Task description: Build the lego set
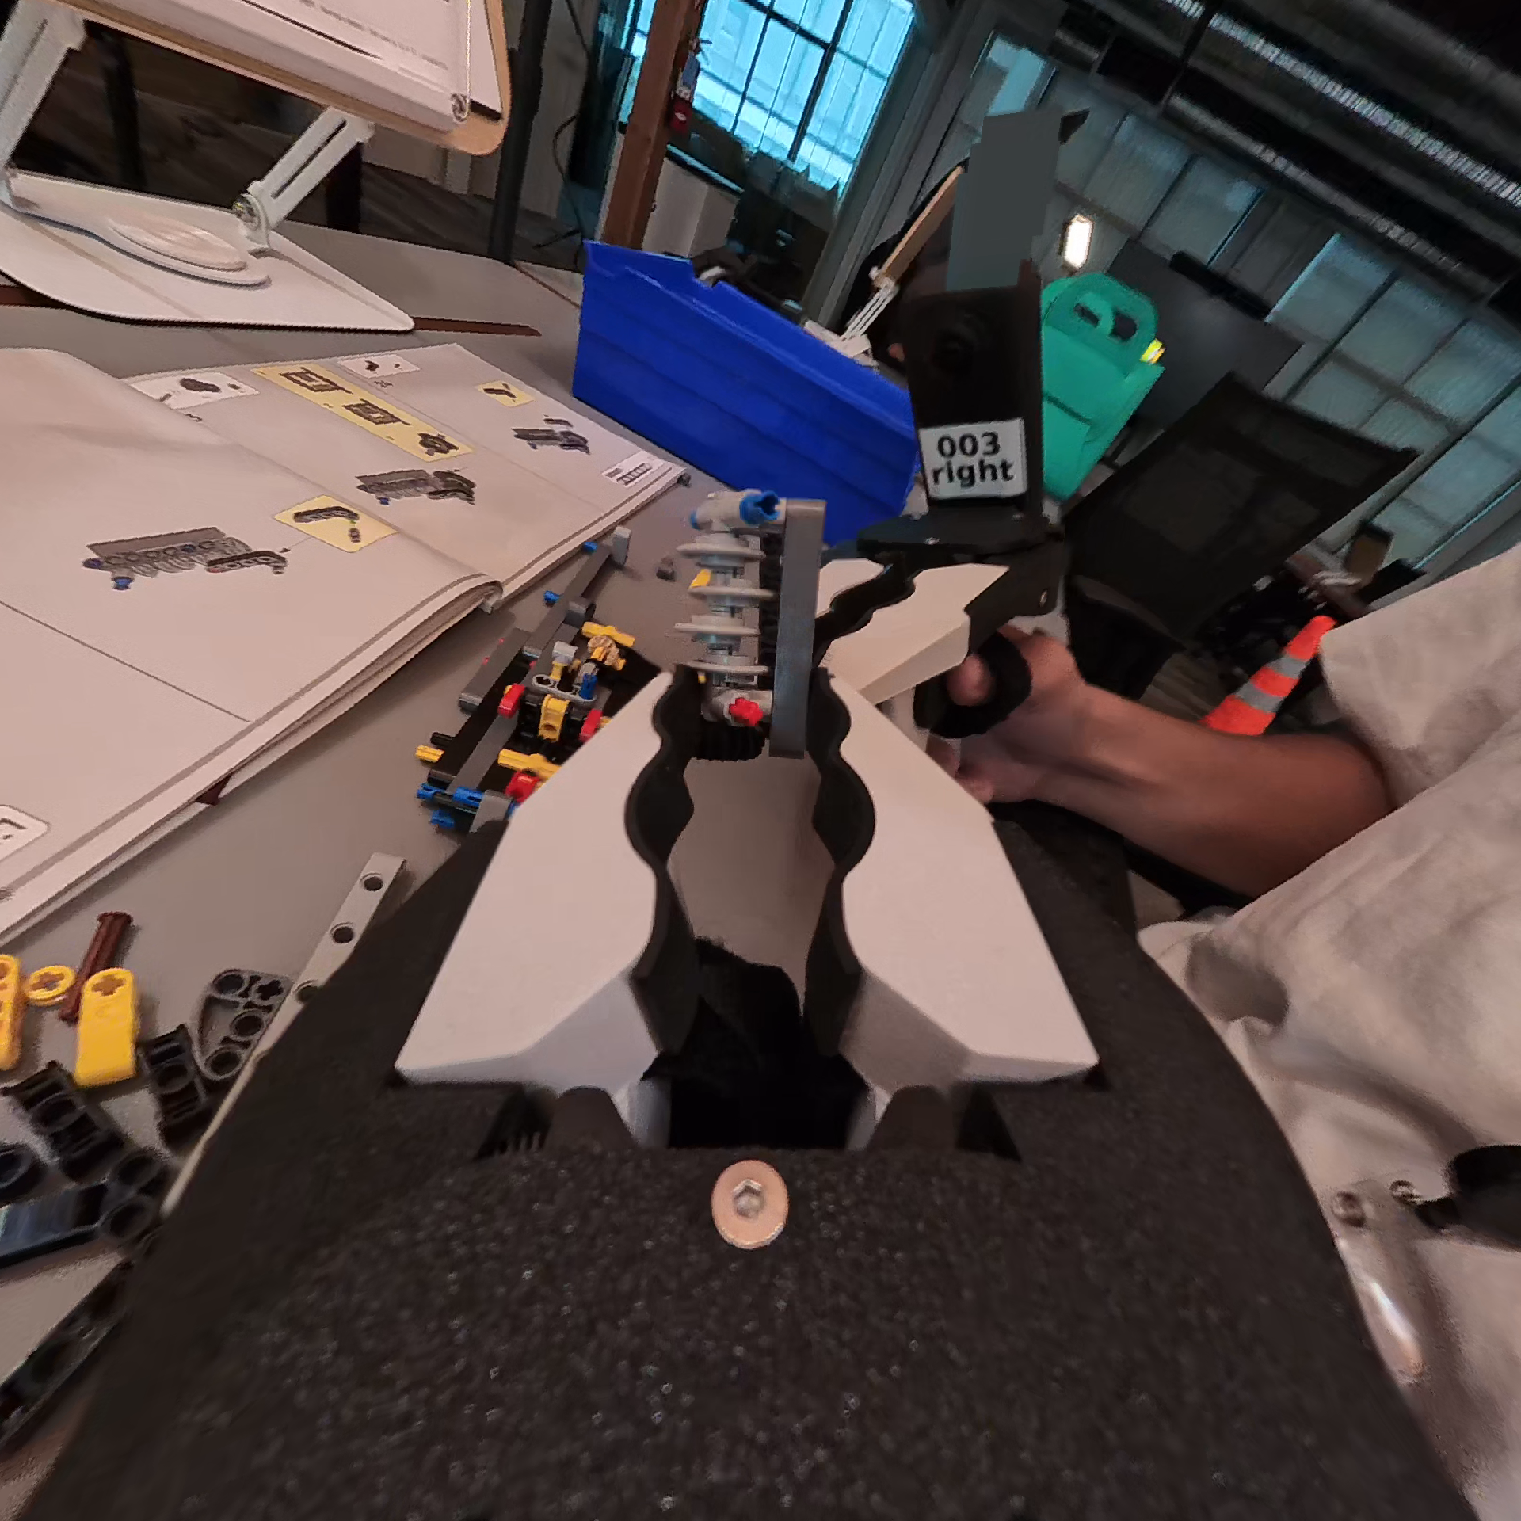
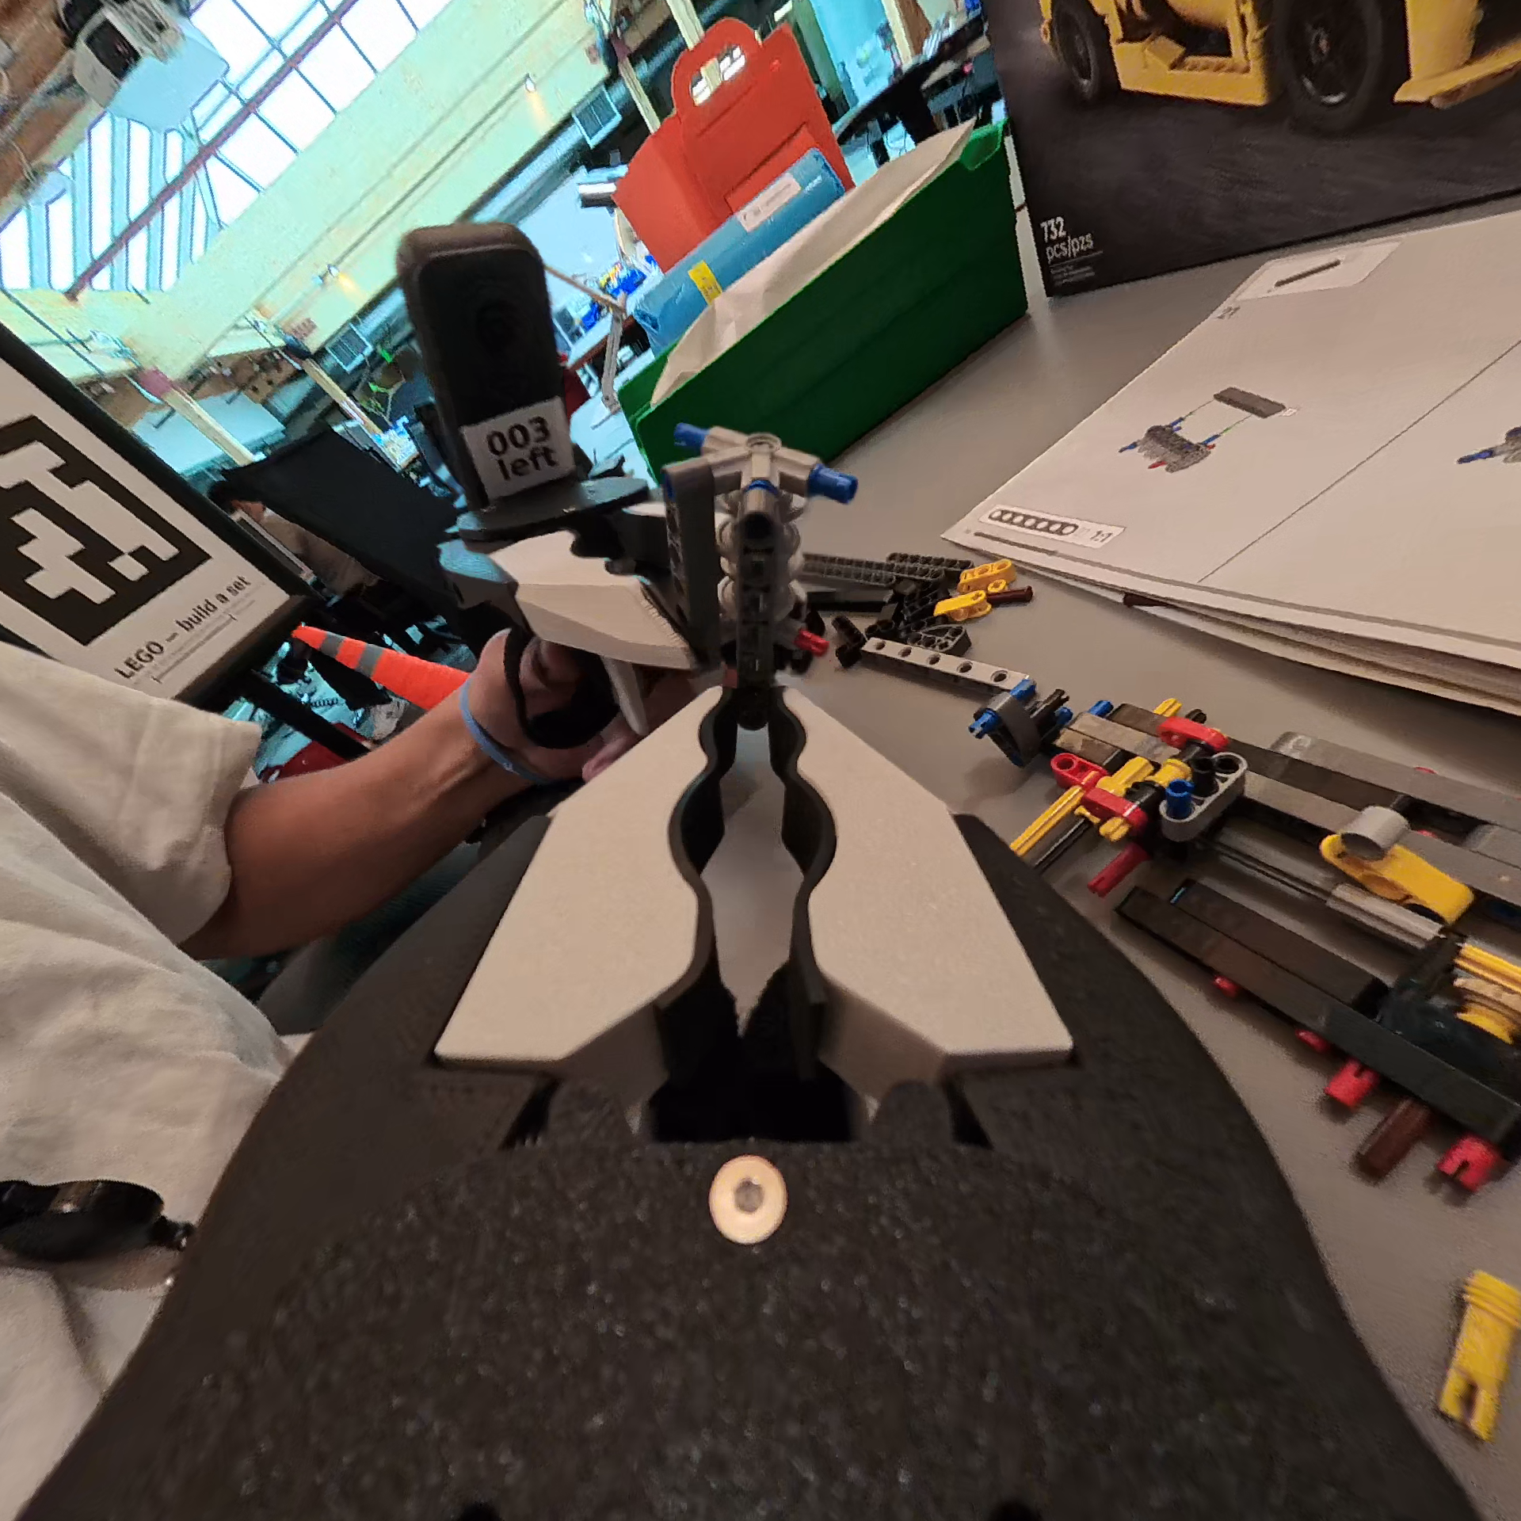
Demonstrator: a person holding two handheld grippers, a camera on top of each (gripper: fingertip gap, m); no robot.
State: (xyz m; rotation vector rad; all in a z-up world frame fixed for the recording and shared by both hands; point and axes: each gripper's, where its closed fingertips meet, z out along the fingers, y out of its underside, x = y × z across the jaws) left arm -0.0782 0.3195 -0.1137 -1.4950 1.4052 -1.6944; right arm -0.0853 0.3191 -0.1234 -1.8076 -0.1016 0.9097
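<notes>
Lego subassembly (image 1: 745,625), grey beams with blue and red pins, held upright above the table (image 2: 1029,395), pinched at its base between both tool tips. Left gripper (image 1: 745,720) clamps it from one side; right gripper (image 2: 751,700) from the opposite. Loose parts (image 1: 90,1045) lie below-left of the left gripper, open instruction booklet (image 1: 247,576) beyond them.

Blue bin (image 1: 732,387) ahead of tool on worktop (image 1: 346,790), white stand (image 1: 206,272) far left, orange cone (image 1: 1272,679) right. Green bin (image 2: 831,346), marker board (image 2: 99,535) left.
</notes>
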